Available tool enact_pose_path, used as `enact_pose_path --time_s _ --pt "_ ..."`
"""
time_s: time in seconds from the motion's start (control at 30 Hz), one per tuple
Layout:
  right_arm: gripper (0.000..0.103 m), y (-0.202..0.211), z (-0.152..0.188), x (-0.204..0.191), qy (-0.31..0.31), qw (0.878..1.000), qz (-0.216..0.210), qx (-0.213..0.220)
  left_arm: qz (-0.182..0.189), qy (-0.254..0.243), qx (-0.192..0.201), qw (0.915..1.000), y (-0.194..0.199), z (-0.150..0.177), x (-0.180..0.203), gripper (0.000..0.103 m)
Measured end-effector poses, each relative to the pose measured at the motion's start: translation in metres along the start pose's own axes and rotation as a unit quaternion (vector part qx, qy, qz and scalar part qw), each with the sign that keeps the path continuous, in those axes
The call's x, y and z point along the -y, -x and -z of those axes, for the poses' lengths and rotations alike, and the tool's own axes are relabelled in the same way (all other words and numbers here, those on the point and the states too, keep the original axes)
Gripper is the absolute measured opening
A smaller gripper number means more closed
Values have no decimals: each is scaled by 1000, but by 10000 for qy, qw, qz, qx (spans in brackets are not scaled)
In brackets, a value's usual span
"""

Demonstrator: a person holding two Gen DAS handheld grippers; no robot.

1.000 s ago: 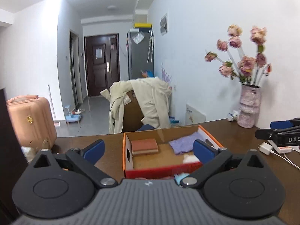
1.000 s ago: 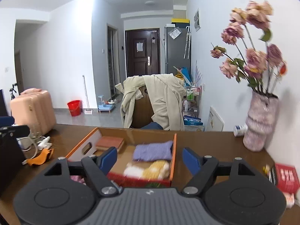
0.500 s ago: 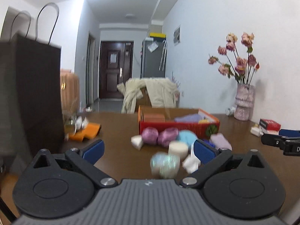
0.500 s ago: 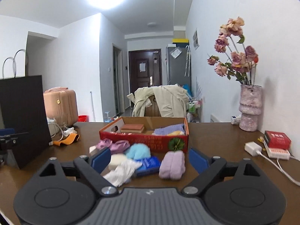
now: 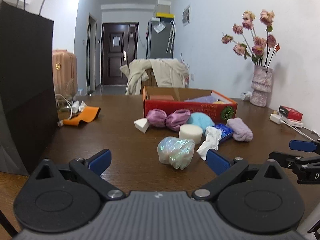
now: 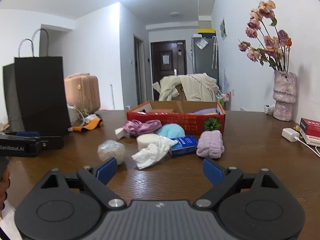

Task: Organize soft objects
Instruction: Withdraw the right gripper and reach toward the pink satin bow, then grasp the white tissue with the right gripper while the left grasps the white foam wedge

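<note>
A red cardboard box (image 5: pixel 190 108) (image 6: pixel 176 118) stands mid-table with folded cloths inside. In front of it lie soft things: purple satin scrunchies (image 5: pixel 168 118), a blue fluffy ball (image 5: pixel 200 120), a white round sponge (image 5: pixel 190 133), a white wedge sponge (image 5: pixel 141 124), a crumpled white tissue (image 6: pixel 154 152), a blue tissue pack (image 6: pixel 184 145), a lilac rolled towel (image 6: pixel 211 146) and an iridescent plastic ball (image 5: pixel 176 152) (image 6: pixel 111 151). My left gripper (image 5: pixel 158 160) is open and empty just short of the iridescent ball. My right gripper (image 6: pixel 160 170) is open and empty, near the tissue.
A tall black paper bag (image 5: pixel 24 92) stands at the table's left. An orange strap (image 5: pixel 84 116) and white cables lie beside it. A vase of dried roses (image 6: pixel 284 94), a red box (image 6: pixel 311 128) and a white charger (image 6: pixel 290 134) sit at the right.
Both grippers have pulled back from above the box and dropped low to the table's near side. The loose soft things in front of the box have come into view.
</note>
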State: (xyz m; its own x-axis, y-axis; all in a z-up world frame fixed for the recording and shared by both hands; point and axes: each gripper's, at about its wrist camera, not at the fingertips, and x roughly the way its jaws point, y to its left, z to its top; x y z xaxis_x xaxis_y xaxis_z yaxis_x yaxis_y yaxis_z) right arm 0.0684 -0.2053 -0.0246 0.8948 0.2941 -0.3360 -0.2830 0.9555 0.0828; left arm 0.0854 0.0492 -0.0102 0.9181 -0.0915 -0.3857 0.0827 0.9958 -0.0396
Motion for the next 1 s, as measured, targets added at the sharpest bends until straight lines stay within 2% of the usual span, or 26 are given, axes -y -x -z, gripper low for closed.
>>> enact_pose_path --time_s 0.27,0.4,0.5,0.63,0.77,0.87,0.93,1.0 --pt "91 -43 -8 9 -39 9995 -44 -325 16 77 -236 9997 -49 -18 -5 103" --pt "91 -70 -16 10 57 9989 -8 -462 -136 -12 -254 9996 -81 -33 -15 103" --pt "84 -95 -24 10 162 9982 -57 -581 -248 -106 -341 9991 -112 -47 -26 103" --pt "82 -127 -30 3 502 9955 -232 -772 -196 -201 -605 9978 -164 -60 -40 101" --pt "65 -162 -33 -7 810 9906 -283 -1069 -111 -367 -792 9961 -214 -64 -45 90" --pt "62 -179 -32 -12 819 9897 -324 -1126 82 -552 -919 9942 -246 -62 -45 86" --pt "57 -187 -32 -12 798 9892 -365 -1172 45 -720 -989 9925 -261 -60 -43 76" --pt "41 -194 -29 -11 794 9878 -319 -1302 226 -732 -1030 9917 -268 -59 -45 65"
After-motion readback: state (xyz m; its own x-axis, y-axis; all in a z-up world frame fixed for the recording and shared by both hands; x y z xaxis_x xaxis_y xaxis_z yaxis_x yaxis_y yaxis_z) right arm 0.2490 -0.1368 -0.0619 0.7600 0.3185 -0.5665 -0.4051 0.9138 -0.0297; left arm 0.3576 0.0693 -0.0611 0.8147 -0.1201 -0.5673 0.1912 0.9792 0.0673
